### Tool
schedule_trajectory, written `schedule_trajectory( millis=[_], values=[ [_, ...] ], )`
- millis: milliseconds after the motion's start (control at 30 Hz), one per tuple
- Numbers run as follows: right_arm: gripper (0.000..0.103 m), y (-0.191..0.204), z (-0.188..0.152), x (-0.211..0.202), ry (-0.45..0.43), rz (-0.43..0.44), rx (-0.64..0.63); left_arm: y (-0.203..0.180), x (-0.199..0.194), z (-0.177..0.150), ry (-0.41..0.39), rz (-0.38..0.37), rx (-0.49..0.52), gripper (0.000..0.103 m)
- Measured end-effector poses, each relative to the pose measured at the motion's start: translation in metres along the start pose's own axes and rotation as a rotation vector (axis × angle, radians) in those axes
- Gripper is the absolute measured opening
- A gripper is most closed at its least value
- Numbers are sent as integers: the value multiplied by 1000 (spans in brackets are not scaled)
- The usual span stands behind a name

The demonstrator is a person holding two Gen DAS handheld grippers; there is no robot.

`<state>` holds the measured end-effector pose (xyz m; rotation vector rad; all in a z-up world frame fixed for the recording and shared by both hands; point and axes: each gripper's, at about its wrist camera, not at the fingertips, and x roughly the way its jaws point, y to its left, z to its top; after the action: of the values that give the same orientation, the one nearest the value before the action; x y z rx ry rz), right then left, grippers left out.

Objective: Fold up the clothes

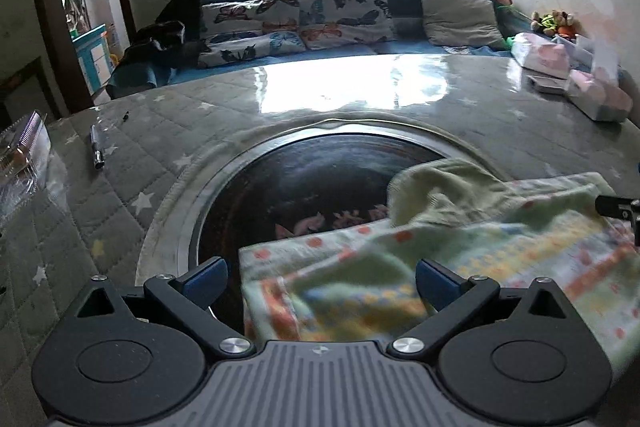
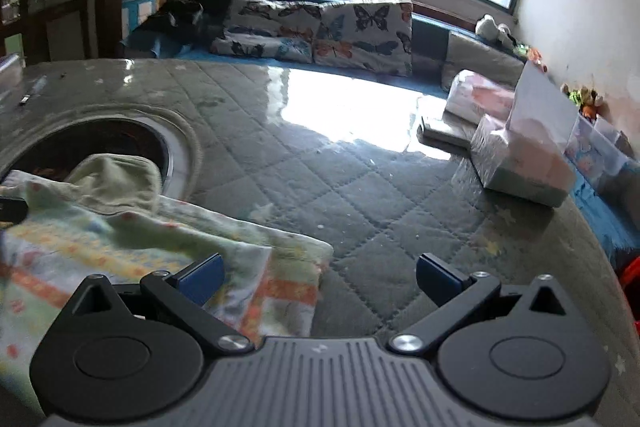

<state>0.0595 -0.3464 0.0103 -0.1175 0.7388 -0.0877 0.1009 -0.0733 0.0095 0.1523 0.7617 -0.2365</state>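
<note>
We see the table [image 2: 360, 163] ahead of both tongs, its dark round inset [image 1: 320, 183] beyond the left gripper [image 1: 322, 281]. The patterned garment [image 1: 440, 251] lies bunched between our spread, empty tongs. Closing the right gripper [image 2: 320, 277] now risks missing the hem, leaving a crooked fold.

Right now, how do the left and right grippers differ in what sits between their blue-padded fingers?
The left gripper frames the left corner of the patterned pastel cloth; the right gripper frames the cloth's right corner plus bare grey quilted table cover. The left looks over the dark round inset; the right faces the tissue packs. Both are open, gripping nothing.
</note>
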Motion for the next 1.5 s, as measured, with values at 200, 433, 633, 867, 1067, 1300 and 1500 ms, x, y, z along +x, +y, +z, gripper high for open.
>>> schedule_trajectory(
  millis=[200,433,633,867,1067,1300,1500],
  values=[
    [103,-5,-2,9,15,5,16,8,14,2,10,1,-6,103],
    [103,7,0,-17,-20,48,-18,21,-2,-1,-16,28,-22,102],
    [103,34,-5,-40,-37,153,-77,25,8,-10,9,45,-35,103],
    [103,60,-15,-49,-30,220,-137,37,-11,-11,-8,51,-74,102],
    [102,91,-20,-69,-59,330,-209,59,-38,-22,-20,52,-143,103],
    [93,122,-31,-67,-27,372,-273,80,-54,-46,7,73,-211,103],
    [84,131,-23,-85,-70,397,-331,91,-66,-55,4,89,-257,103]
  ],
)
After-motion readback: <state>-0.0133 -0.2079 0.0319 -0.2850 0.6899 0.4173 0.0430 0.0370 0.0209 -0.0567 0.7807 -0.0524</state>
